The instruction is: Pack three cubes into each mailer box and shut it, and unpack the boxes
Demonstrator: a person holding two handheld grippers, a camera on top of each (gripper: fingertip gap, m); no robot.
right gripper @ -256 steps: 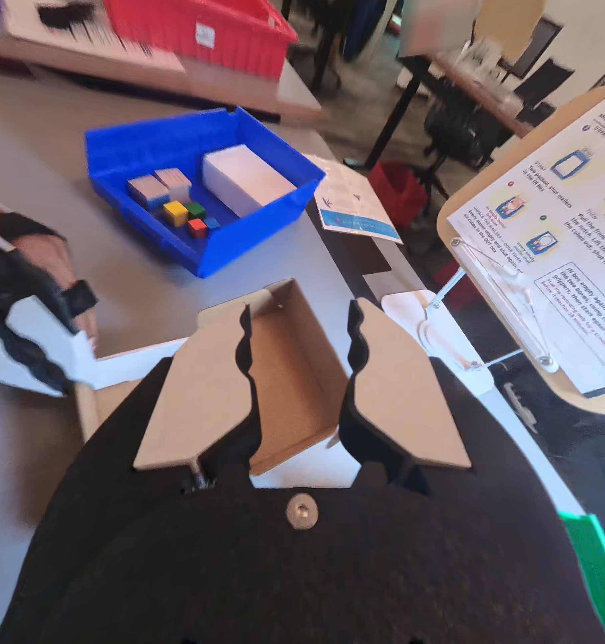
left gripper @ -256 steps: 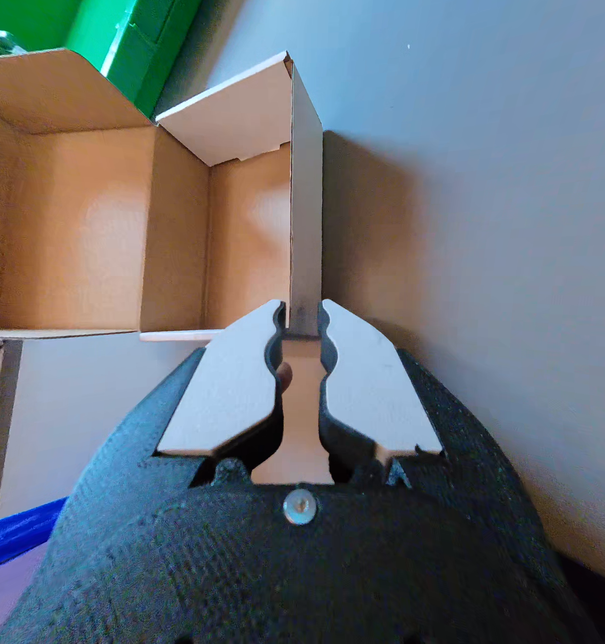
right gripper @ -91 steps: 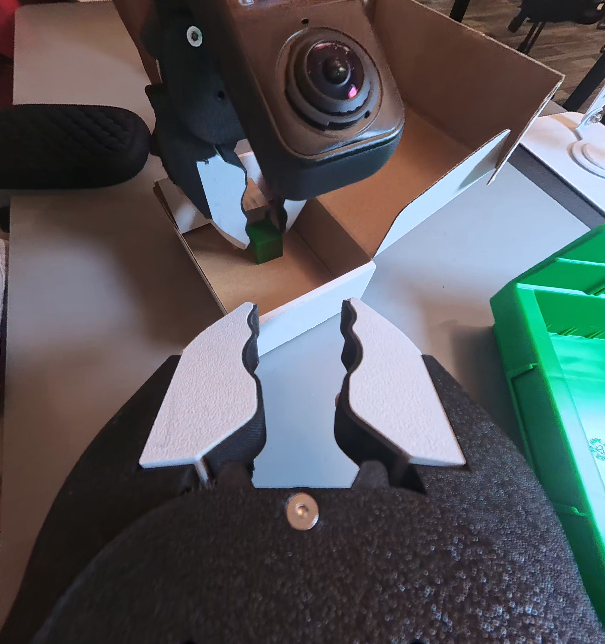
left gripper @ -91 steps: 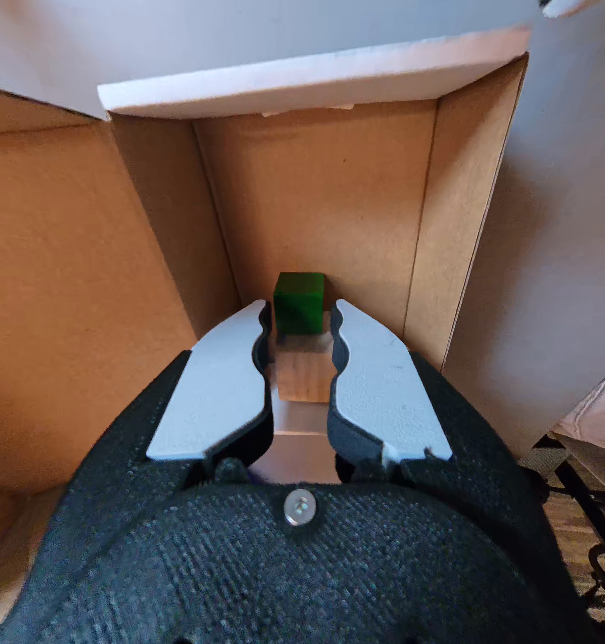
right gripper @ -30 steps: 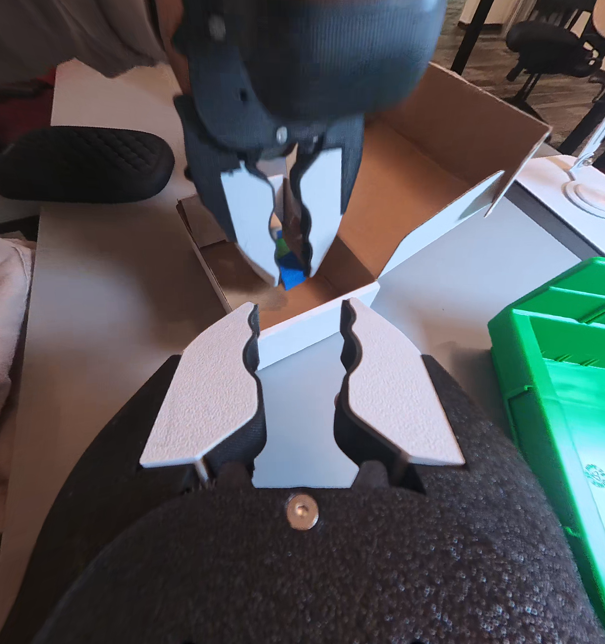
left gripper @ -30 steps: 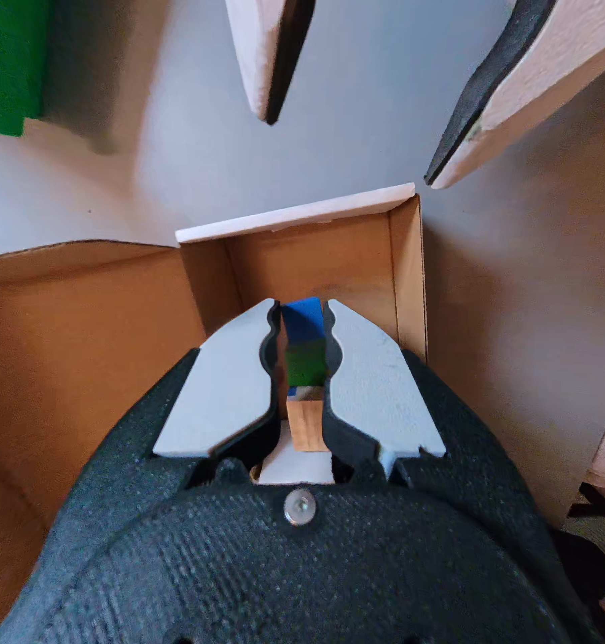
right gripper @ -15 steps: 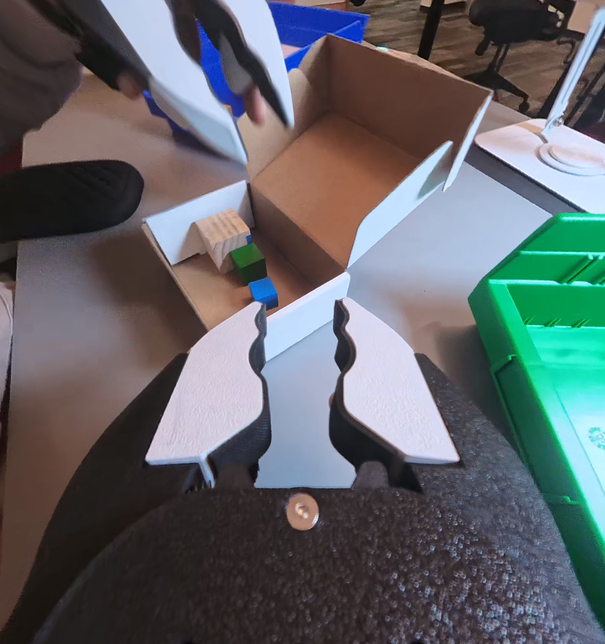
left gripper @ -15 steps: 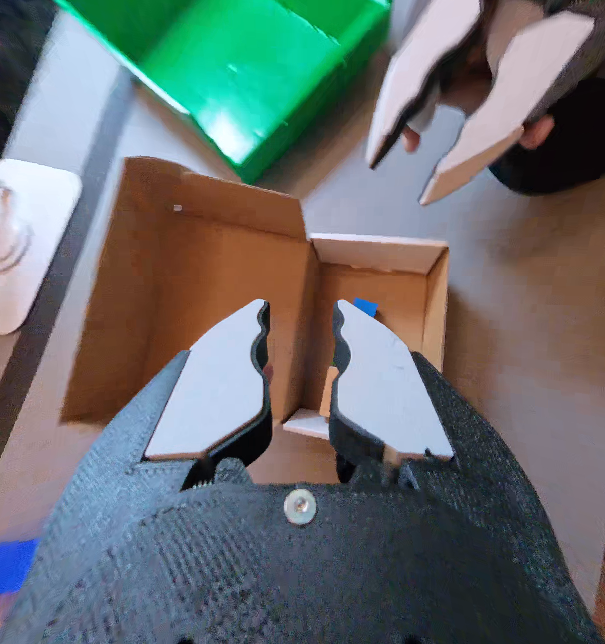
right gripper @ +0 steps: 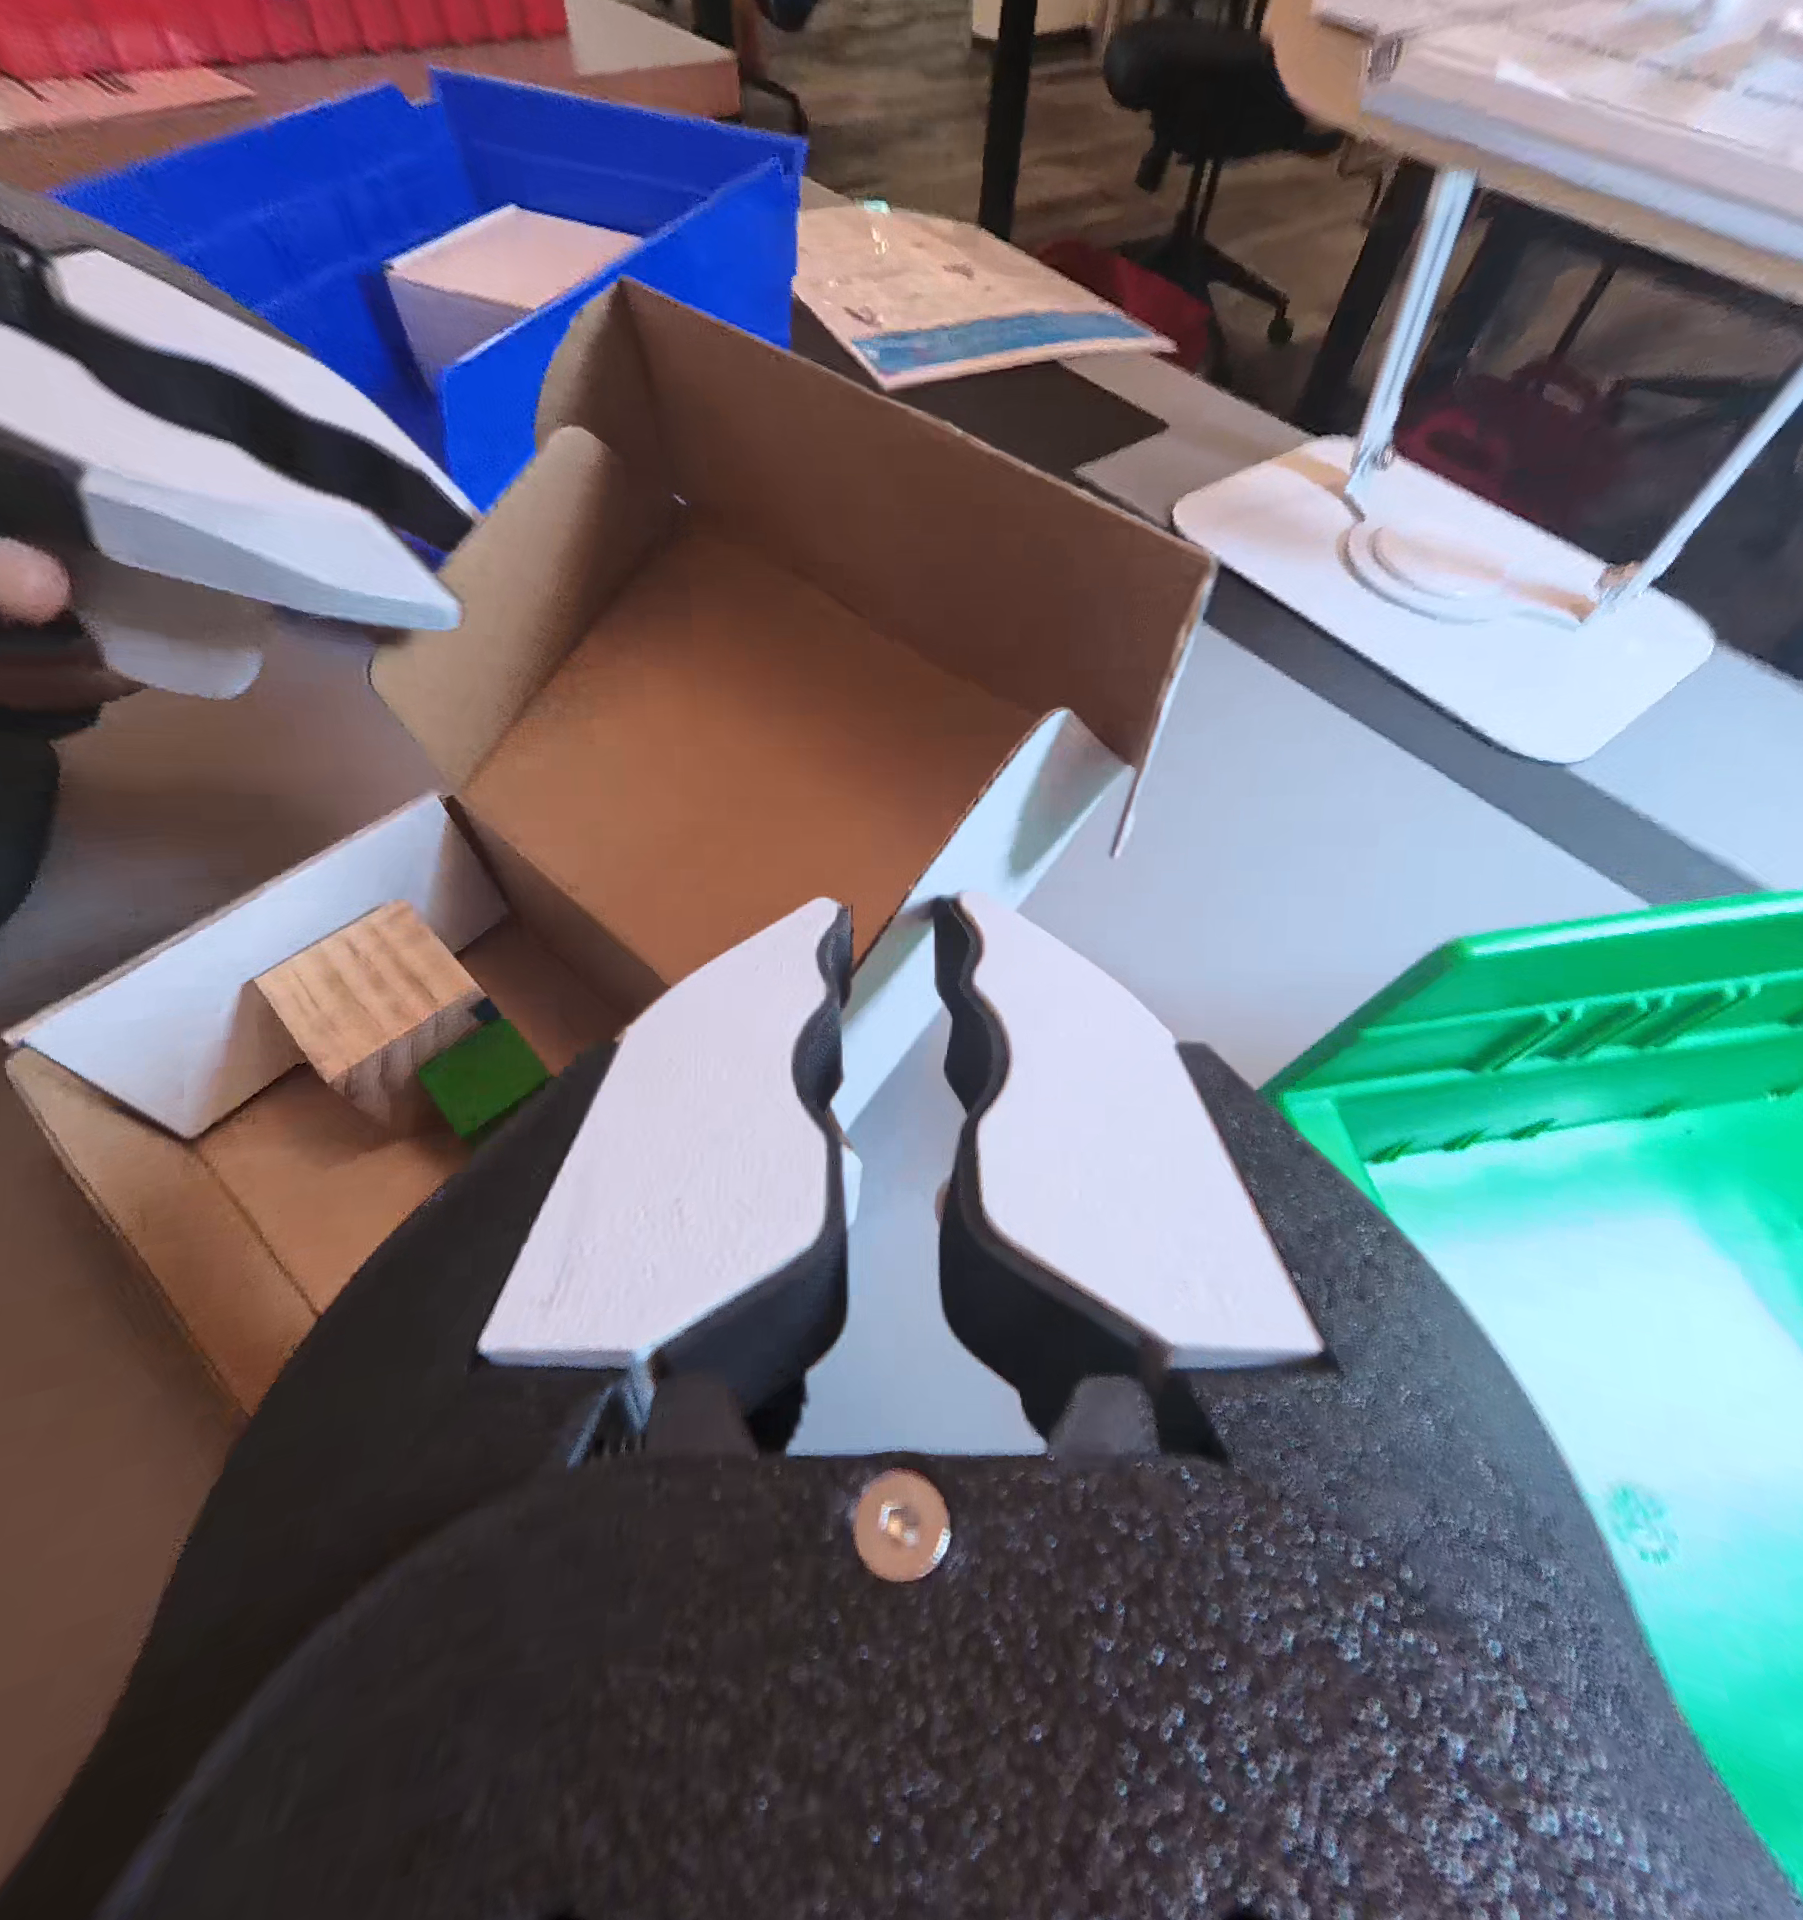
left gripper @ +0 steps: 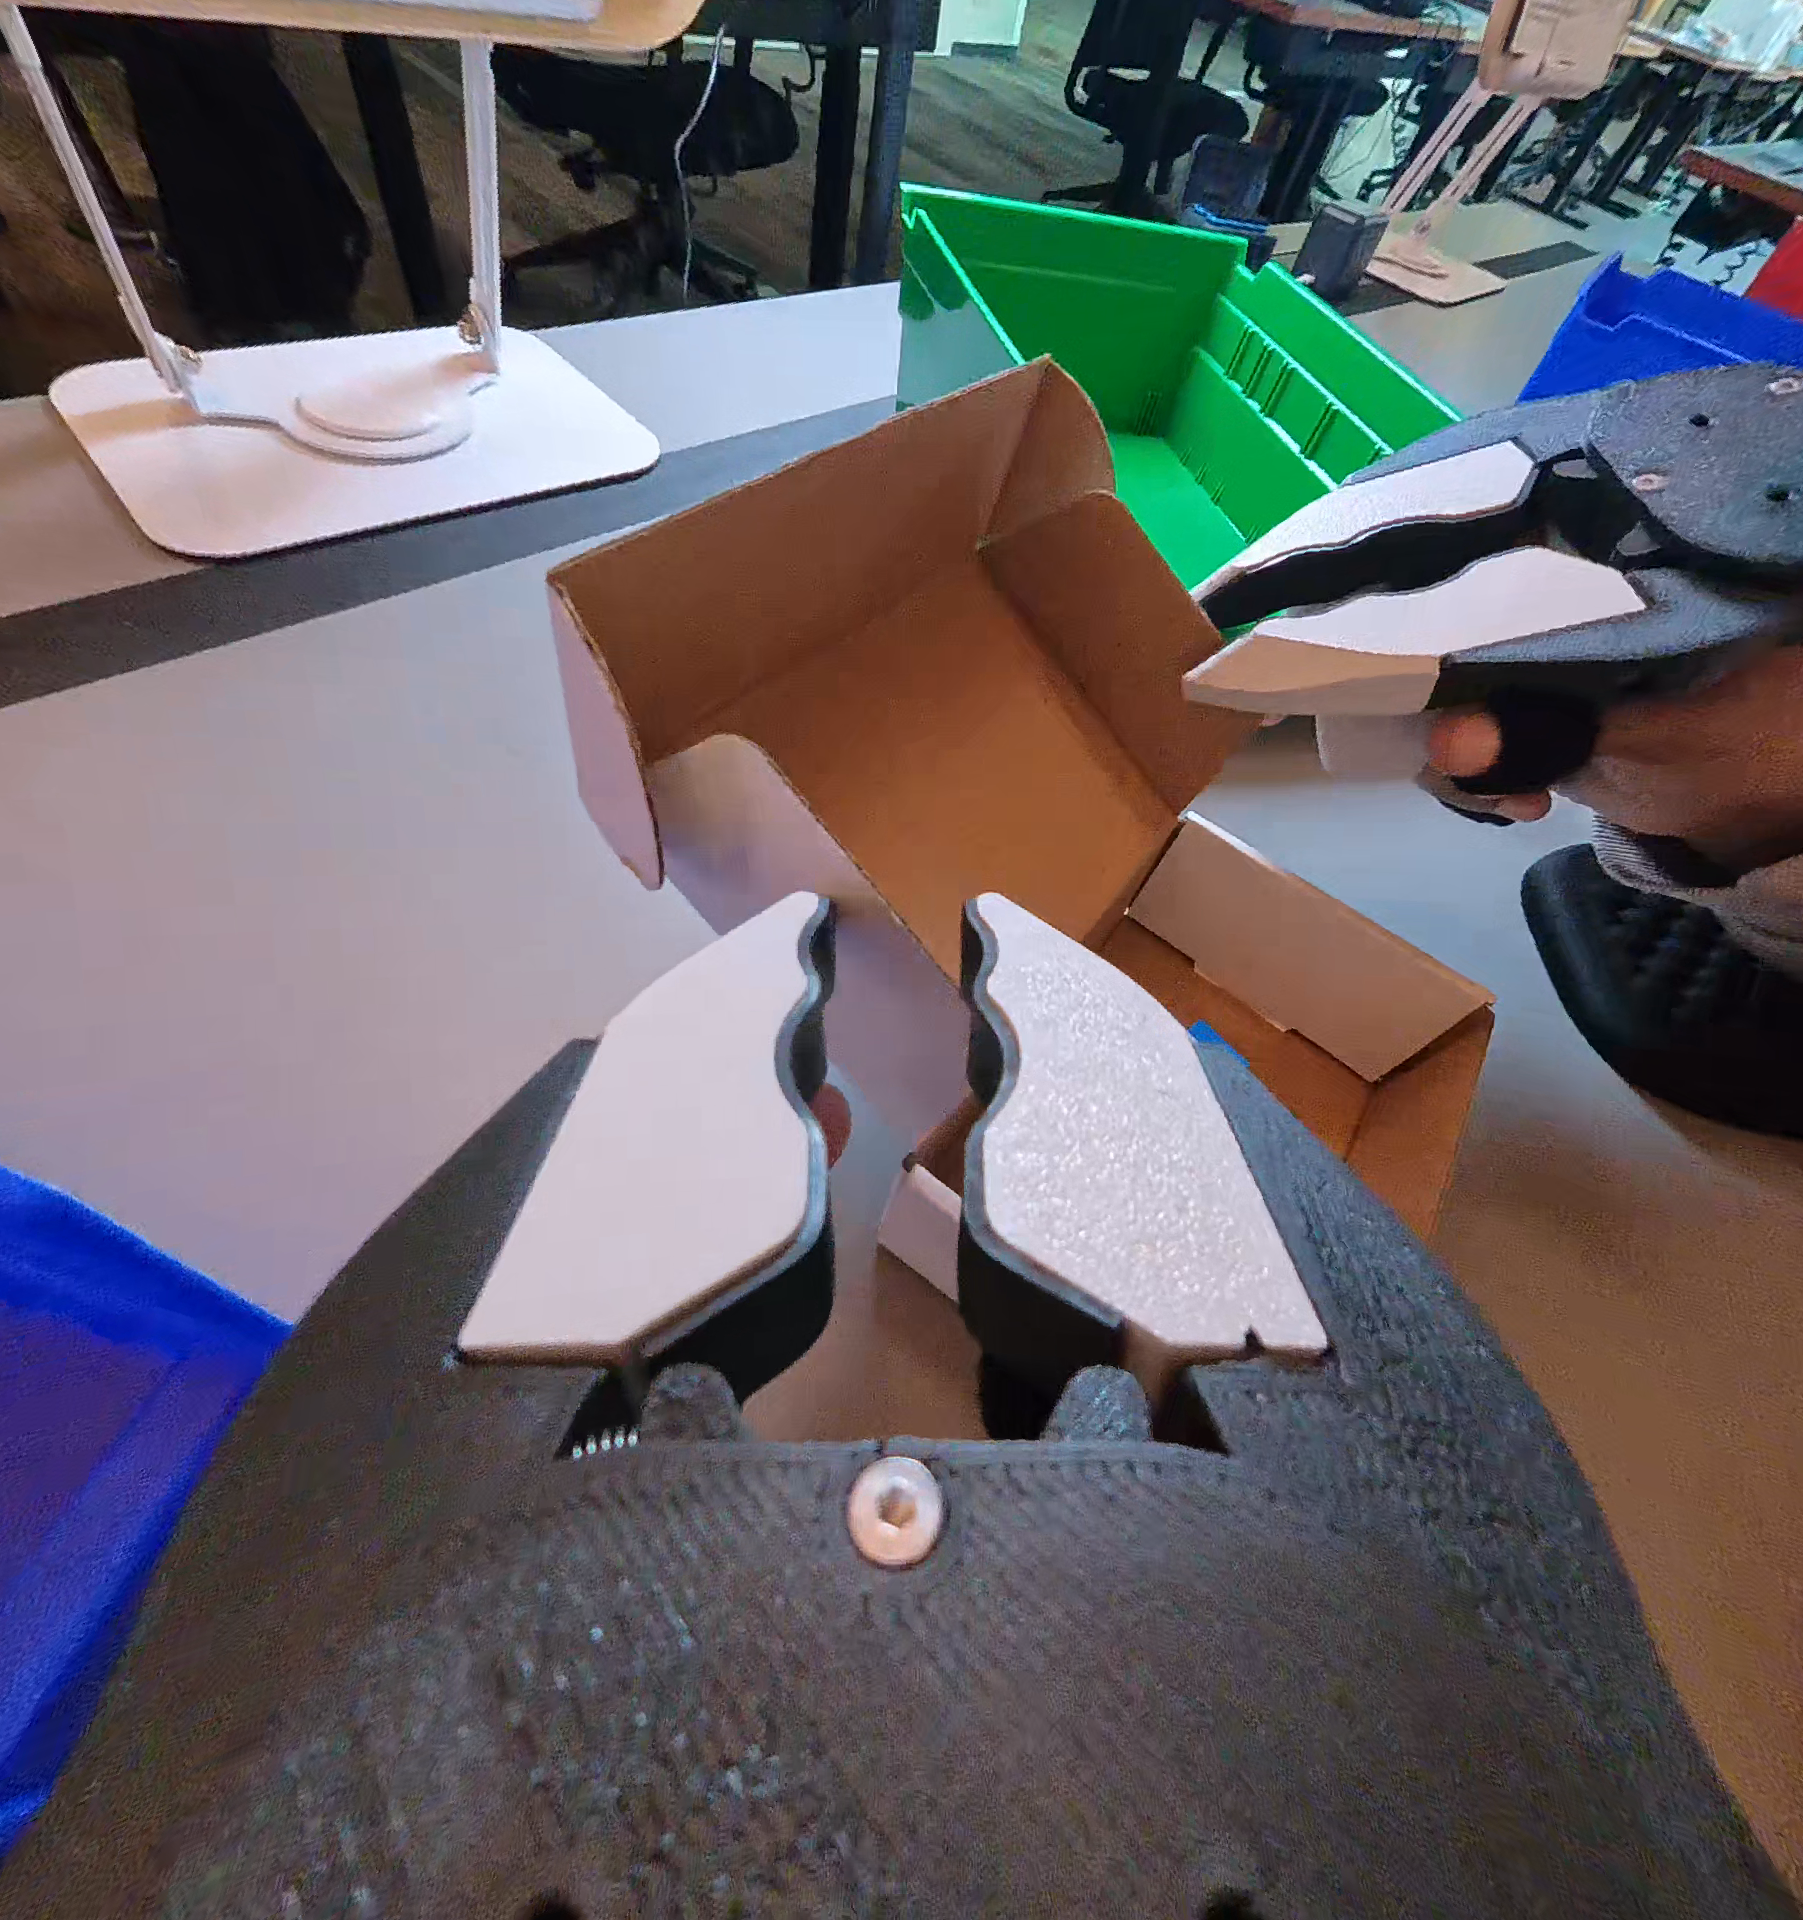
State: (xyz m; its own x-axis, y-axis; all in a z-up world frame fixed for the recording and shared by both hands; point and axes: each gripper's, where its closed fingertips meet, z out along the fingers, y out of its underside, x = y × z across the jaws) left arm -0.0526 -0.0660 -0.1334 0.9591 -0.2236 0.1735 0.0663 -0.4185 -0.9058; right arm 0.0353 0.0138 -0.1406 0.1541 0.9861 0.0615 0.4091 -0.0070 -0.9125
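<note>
The open mailer box has its brown lid (right gripper: 772, 727) standing up. In its base (right gripper: 149, 1174) lie a wooden cube (right gripper: 367, 1023) and a green cube (right gripper: 481, 1075). A sliver of a blue cube (left gripper: 1203, 1034) shows in the left wrist view. My left gripper (left gripper: 897, 925) is open, with the lid's white left side flap (left gripper: 710, 821) passing between its fingers. It also shows in the right wrist view (right gripper: 455, 561). My right gripper (right gripper: 892, 914) is nearly closed on the lid's right side flap (right gripper: 990, 831). From the left wrist view it (left gripper: 1193, 639) is at that flap's edge.
A green bin (right gripper: 1603, 1195) stands right of the box. A blue bin (right gripper: 305, 208) behind it holds a white box (right gripper: 502, 270). A white stand base (left gripper: 357, 447) and a paper sheet (right gripper: 980, 301) are at the back. A black pad (left gripper: 1686, 997) lies near the right hand. Spacing between my two grippers at the tips: around 12 cm.
The left gripper let go of the cubes in the box, lifted out and came to the lid's left flap. The right gripper narrowed onto the lid's right flap.
</note>
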